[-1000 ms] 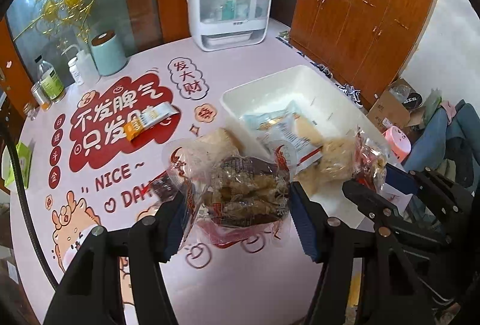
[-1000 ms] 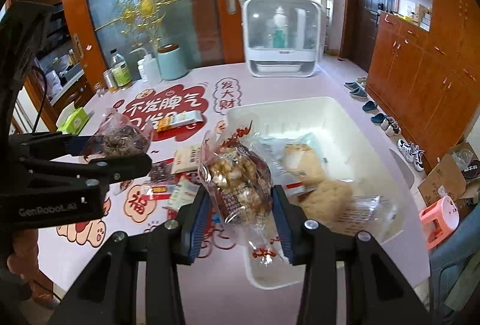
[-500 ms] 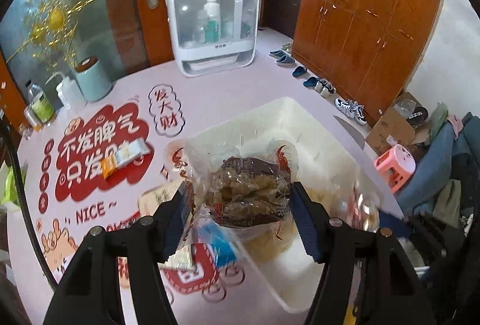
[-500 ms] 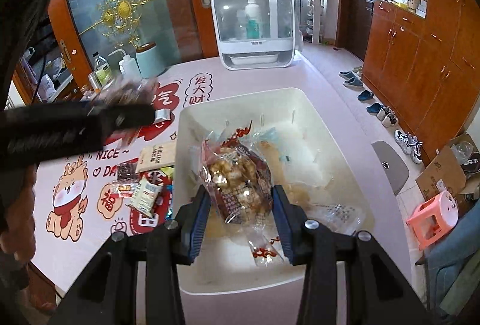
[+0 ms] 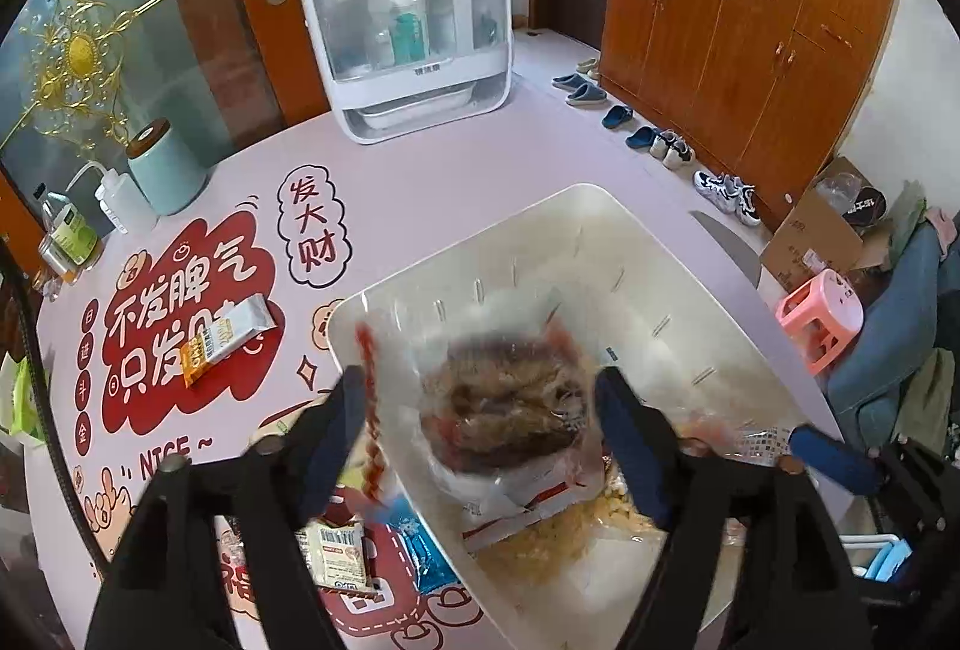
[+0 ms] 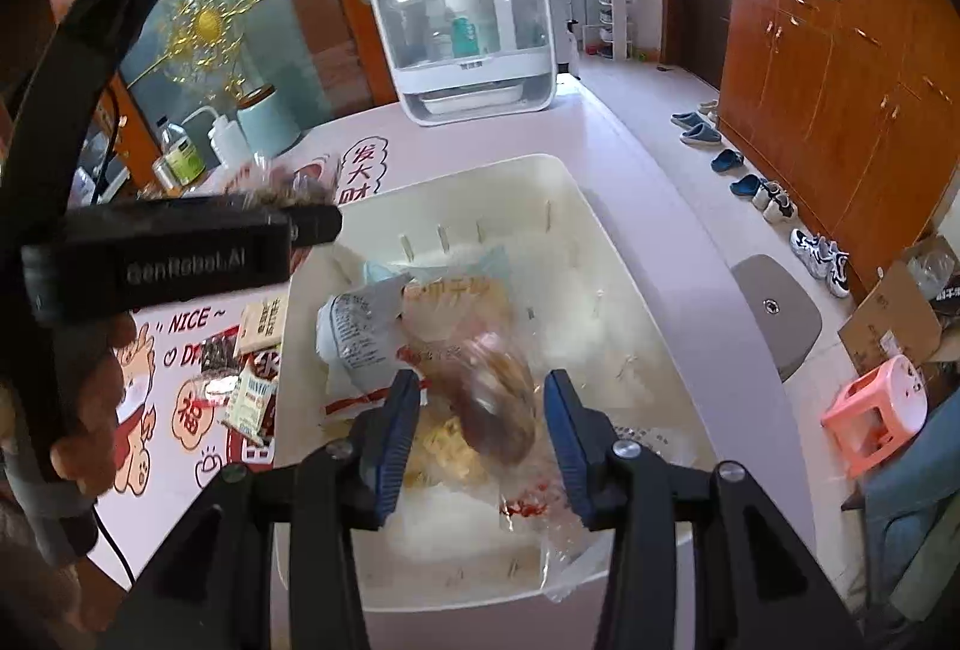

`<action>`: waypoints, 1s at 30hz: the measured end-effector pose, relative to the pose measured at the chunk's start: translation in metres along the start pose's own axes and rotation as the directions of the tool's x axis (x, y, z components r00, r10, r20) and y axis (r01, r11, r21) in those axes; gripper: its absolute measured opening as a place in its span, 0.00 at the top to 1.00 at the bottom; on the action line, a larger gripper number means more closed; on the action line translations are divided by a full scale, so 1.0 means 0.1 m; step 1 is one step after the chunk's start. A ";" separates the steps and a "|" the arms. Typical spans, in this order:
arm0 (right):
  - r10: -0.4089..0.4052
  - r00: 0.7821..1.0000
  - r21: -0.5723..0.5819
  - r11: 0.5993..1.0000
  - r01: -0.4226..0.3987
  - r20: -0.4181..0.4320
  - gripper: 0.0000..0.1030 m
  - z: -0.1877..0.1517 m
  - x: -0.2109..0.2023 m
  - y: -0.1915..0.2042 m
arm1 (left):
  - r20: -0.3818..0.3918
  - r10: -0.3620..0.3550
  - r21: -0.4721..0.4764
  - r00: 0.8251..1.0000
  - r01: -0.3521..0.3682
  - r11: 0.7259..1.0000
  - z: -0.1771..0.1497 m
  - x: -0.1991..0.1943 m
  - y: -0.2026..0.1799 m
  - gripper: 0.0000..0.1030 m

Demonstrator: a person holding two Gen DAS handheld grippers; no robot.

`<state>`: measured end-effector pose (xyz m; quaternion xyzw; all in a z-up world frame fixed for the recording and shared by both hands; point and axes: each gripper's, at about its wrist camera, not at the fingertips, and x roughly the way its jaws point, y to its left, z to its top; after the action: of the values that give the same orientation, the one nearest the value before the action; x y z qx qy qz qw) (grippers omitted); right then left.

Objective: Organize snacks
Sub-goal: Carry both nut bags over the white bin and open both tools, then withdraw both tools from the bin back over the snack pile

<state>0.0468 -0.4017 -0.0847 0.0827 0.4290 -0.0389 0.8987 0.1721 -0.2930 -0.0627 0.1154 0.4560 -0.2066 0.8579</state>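
Observation:
Over the white bin [image 5: 600,194], my left gripper [image 5: 480,428] has its jaws opening. A clear bag of dark brown snacks [image 5: 510,404] hangs blurred between them, loose from the pads. In the right wrist view my right gripper [image 6: 483,434] also hovers above the bin [image 6: 480,170] with its jaws opening. A clear bag of light brown snacks [image 6: 498,404] drops blurred between its blue pads, with gaps on both sides. Several snack bags [image 6: 372,326] lie in the bin underneath. The left gripper's finger [image 6: 312,224] reaches in from the left at the bin's rim.
An orange and white snack bar [image 5: 228,338] and small packets [image 5: 339,554] lie on the pink printed table left of the bin. At the back stand a white clear-fronted cabinet [image 5: 414,38], a teal canister [image 5: 165,170] and bottles. A person's hand [image 6: 90,410] holds the left gripper.
Both grippers moved from above the table to above the bin. Their jaws have widened, and both bags, held firmly before, now slip down blurred.

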 end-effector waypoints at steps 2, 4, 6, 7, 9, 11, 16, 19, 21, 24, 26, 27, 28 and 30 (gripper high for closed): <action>-0.001 1.000 0.010 1.000 0.001 0.009 0.43 0.01 0.00 -0.03 | 0.014 0.001 0.008 1.000 -0.001 1.000 0.00 -0.01 -0.03 0.13; 0.004 1.000 0.014 1.000 -0.004 0.014 0.42 0.02 0.00 -0.04 | 0.018 0.008 0.016 1.000 -0.008 1.000 -0.01 -0.02 -0.04 0.13; 0.007 1.000 0.013 1.000 -0.007 0.012 0.42 0.03 0.01 -0.03 | 0.013 0.016 0.017 1.000 -0.016 1.000 -0.02 -0.03 -0.04 0.13; 0.007 1.000 0.013 1.000 -0.007 0.012 0.42 0.03 0.02 -0.03 | 0.011 0.019 0.015 1.000 -0.019 1.000 -0.02 -0.03 -0.04 0.13; 0.007 1.000 0.009 1.000 -0.007 0.009 0.42 0.03 0.02 -0.02 | 0.012 0.016 0.007 1.000 -0.016 1.000 -0.04 -0.05 -0.01 0.13; 0.007 1.000 0.005 1.000 -0.007 0.009 0.42 0.03 0.01 -0.01 | 0.014 0.017 0.002 1.000 -0.017 1.000 -0.06 -0.07 0.01 0.13; 0.003 1.000 0.002 1.000 -0.003 0.008 0.42 0.01 -0.01 0.03 | 0.016 0.018 -0.011 1.000 -0.018 1.000 -0.13 -0.15 0.07 0.13; 0.000 1.000 -0.003 1.000 0.000 0.010 0.42 -0.01 -0.04 0.07 | 0.022 0.016 -0.018 1.000 -0.016 1.000 -0.18 -0.23 0.10 0.13; 0.001 1.000 -0.003 1.000 -0.001 0.012 0.42 -0.02 -0.06 0.10 | 0.026 0.015 -0.019 1.000 -0.014 1.000 -0.22 -0.28 0.12 0.13; -0.001 1.000 -0.002 1.000 0.001 0.012 0.42 -0.04 -0.08 0.13 | 0.028 0.015 -0.019 1.000 -0.014 1.000 -0.29 -0.35 0.15 0.13; -0.001 1.000 0.002 1.000 0.001 0.013 0.42 -0.06 -0.11 0.17 | 0.027 0.016 -0.019 1.000 -0.015 1.000 -0.34 -0.41 0.18 0.13; -0.001 1.000 0.005 1.000 0.001 0.014 0.42 -0.07 -0.12 0.20 | 0.027 0.018 -0.019 0.999 -0.017 1.000 -0.38 -0.44 0.20 0.13; 0.000 1.000 0.008 1.000 0.000 0.014 0.42 -0.07 -0.13 0.21 | 0.027 0.019 -0.019 0.999 -0.018 1.000 -0.40 -0.47 0.21 0.13; 0.001 1.000 0.012 1.000 -0.002 0.016 0.42 -0.09 -0.16 0.26 | 0.028 0.019 -0.022 0.999 -0.019 1.000 -0.47 -0.55 0.27 0.13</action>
<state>0.0333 -0.3745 -0.0746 0.0879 0.4216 -0.0414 0.9015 0.1228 -0.2379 -0.0431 0.1075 0.4449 -0.1950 0.8675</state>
